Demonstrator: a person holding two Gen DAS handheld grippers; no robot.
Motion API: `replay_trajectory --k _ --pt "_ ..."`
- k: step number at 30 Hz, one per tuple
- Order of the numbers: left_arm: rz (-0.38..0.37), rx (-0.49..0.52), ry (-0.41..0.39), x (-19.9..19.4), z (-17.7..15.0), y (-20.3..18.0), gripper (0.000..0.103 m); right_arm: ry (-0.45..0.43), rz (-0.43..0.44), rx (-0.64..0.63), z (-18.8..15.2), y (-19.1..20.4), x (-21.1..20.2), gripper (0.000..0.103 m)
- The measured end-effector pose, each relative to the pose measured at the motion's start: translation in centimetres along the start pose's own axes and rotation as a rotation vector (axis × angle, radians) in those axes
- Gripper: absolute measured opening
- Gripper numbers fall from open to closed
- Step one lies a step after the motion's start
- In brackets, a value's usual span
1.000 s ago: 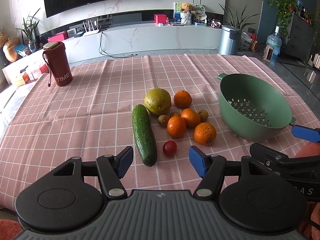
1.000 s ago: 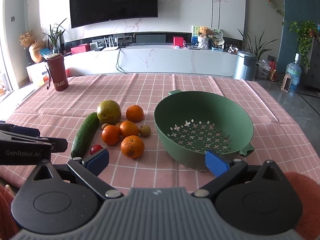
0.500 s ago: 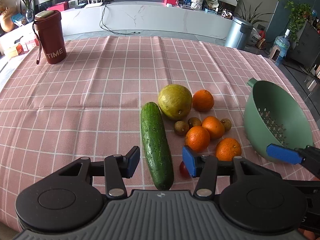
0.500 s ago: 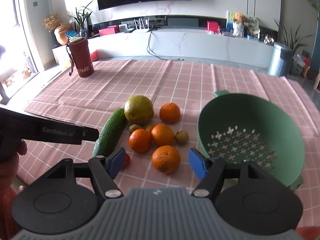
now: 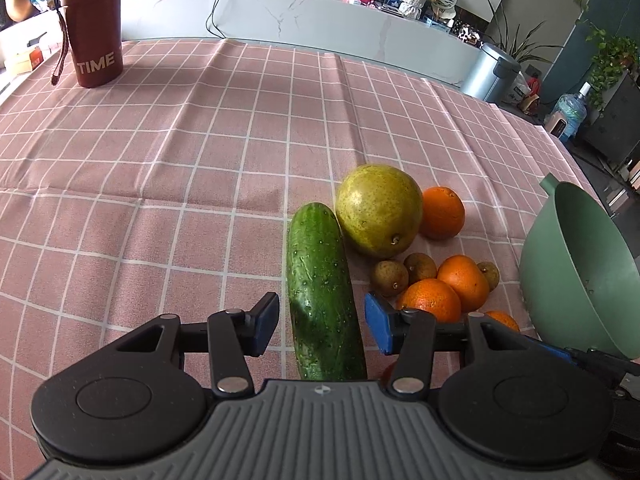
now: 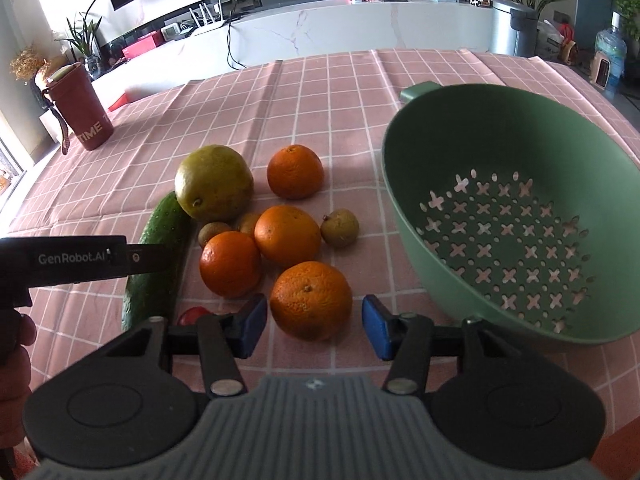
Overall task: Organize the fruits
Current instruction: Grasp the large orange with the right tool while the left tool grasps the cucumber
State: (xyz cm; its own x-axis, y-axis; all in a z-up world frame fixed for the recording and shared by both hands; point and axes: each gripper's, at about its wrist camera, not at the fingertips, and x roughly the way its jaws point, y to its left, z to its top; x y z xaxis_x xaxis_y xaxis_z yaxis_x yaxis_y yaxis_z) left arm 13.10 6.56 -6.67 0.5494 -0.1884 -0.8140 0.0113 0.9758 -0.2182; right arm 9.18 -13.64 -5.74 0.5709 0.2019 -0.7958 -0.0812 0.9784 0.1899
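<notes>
A green cucumber [image 5: 320,292] lies on the pink checked cloth, its near end between the open fingers of my left gripper [image 5: 322,326], not clamped. Beside it sit a large yellow-green fruit [image 5: 378,210], several oranges [image 5: 442,212] and small brown fruits [image 5: 389,278]. My right gripper [image 6: 314,330] is open around the nearest orange [image 6: 311,300], pads apart from it. The empty green colander [image 6: 508,208] stands to the right. The cucumber [image 6: 160,264] and a red tomato [image 6: 194,315] show at left in the right wrist view.
A dark red "TIME" tumbler [image 5: 94,26] stands at the far left of the table. The colander's wall [image 5: 576,268] is close to the right of the fruit pile. Beyond the table are a white counter and a metal bin [image 5: 490,74].
Both grippers have moved forward and down. The left one now straddles the cucumber's near end. The right one has swung left from the colander to straddle the nearest orange.
</notes>
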Motion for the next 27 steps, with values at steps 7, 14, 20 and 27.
replay_trajectory --k 7,14,20,27 --pt "0.0 -0.019 0.014 0.7 0.3 0.3 0.055 -0.001 0.006 -0.004 0.0 0.3 0.8 0.046" --pt "-0.02 -0.037 0.008 0.5 0.1 0.2 0.043 -0.001 0.011 -0.001 -0.1 -0.1 0.4 0.044" --pt "0.0 -0.064 0.007 -0.4 -0.5 0.4 0.042 -0.022 0.032 -0.006 -0.2 0.0 -0.4 0.044" --pt "-0.012 -0.075 -0.054 -4.2 -1.5 0.1 0.041 -0.055 0.089 -0.03 -0.5 0.1 -2.7 0.043"
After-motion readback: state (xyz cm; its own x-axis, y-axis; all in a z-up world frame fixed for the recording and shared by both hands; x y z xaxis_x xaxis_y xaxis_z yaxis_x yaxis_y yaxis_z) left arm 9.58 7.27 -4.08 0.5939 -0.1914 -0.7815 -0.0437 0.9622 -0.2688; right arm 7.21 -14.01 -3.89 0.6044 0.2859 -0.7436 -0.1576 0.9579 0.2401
